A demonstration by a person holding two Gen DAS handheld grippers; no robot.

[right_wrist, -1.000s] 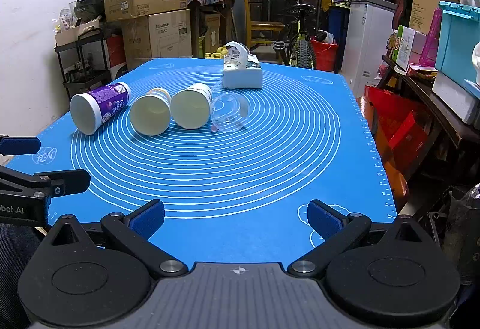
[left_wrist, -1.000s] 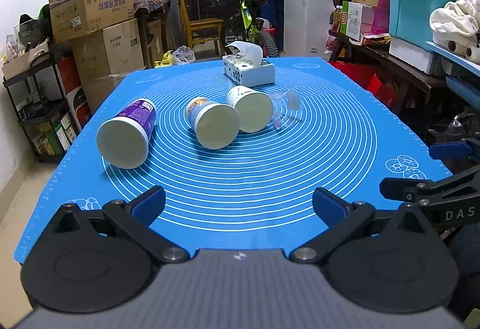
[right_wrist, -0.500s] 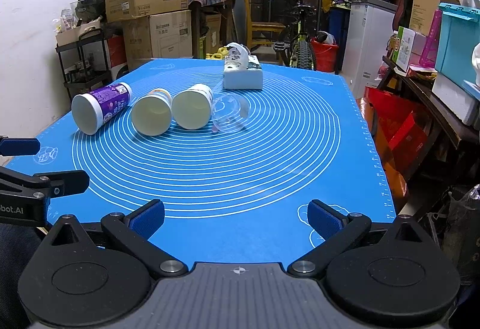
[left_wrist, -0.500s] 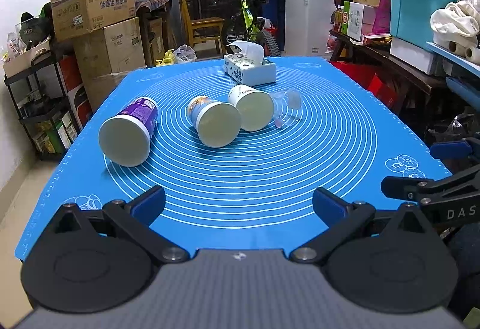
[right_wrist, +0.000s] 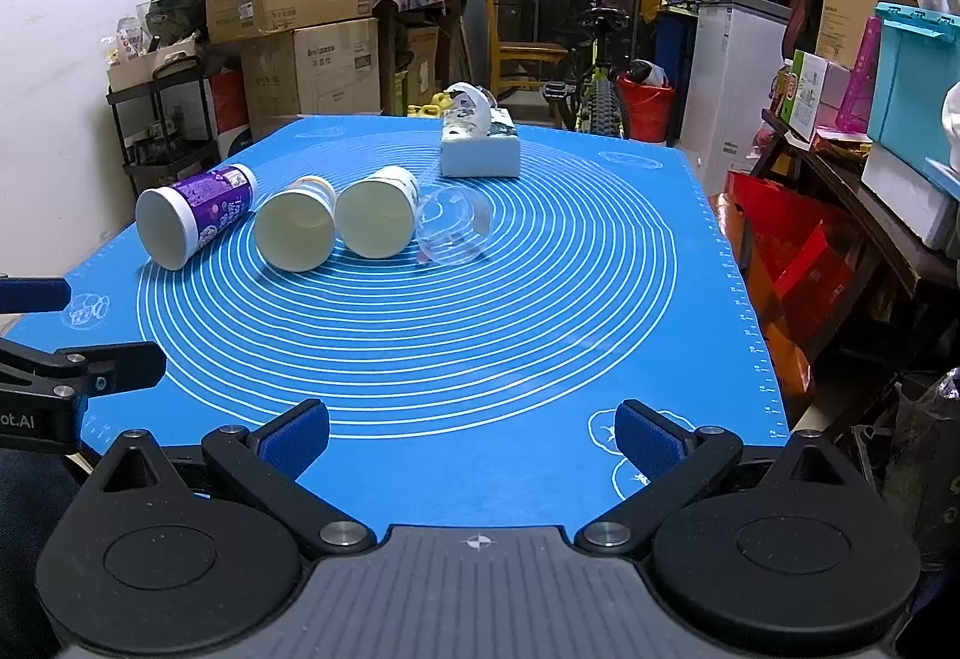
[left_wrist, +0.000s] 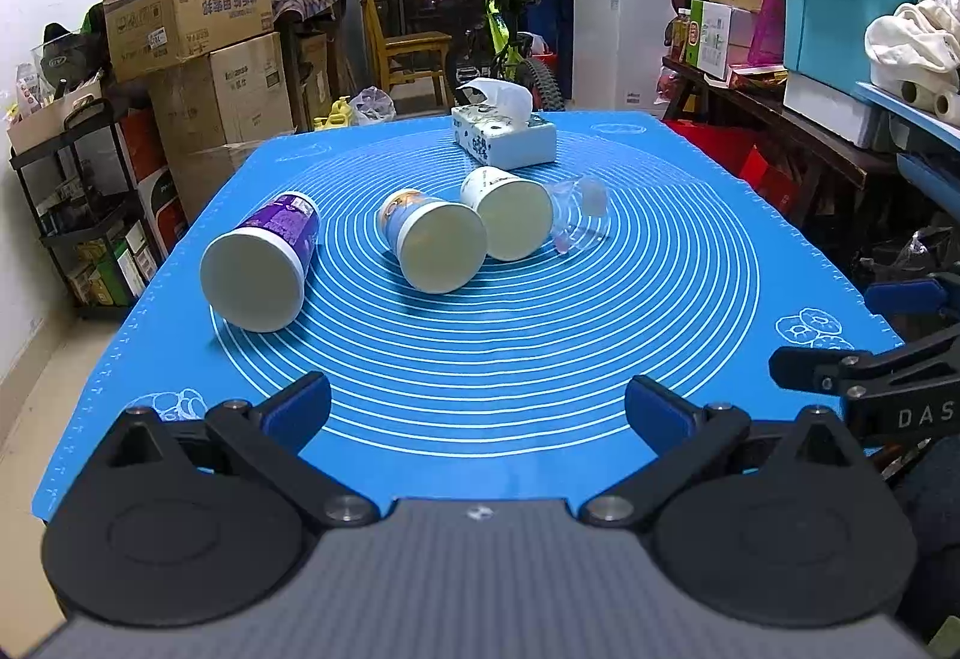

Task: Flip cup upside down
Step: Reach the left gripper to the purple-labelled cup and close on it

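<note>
Several cups lie on their sides in a row on the blue mat (left_wrist: 480, 359), mouths toward me: a purple cup (left_wrist: 258, 263) (right_wrist: 189, 215) at the left, a blue-and-orange cup (left_wrist: 435, 245) (right_wrist: 297, 230), a white cup (left_wrist: 510, 212) (right_wrist: 378, 218), and a clear plastic cup (left_wrist: 579, 215) (right_wrist: 453, 224) at the right. My left gripper (left_wrist: 477, 410) is open and empty at the mat's near edge. My right gripper (right_wrist: 471, 434) is open and empty, also at the near edge, well short of the cups.
A tissue box (left_wrist: 504, 137) (right_wrist: 479, 152) stands at the far side of the mat. Stacked cardboard boxes (left_wrist: 198, 59) and a rack stand left of the table. A bicycle (left_wrist: 498, 41), a white cabinet and cluttered shelves (left_wrist: 840, 59) stand behind and right.
The left wrist view has shifted slightly, so the cups sit a little further right in it. The right gripper has barely moved. Both grippers stay open.
</note>
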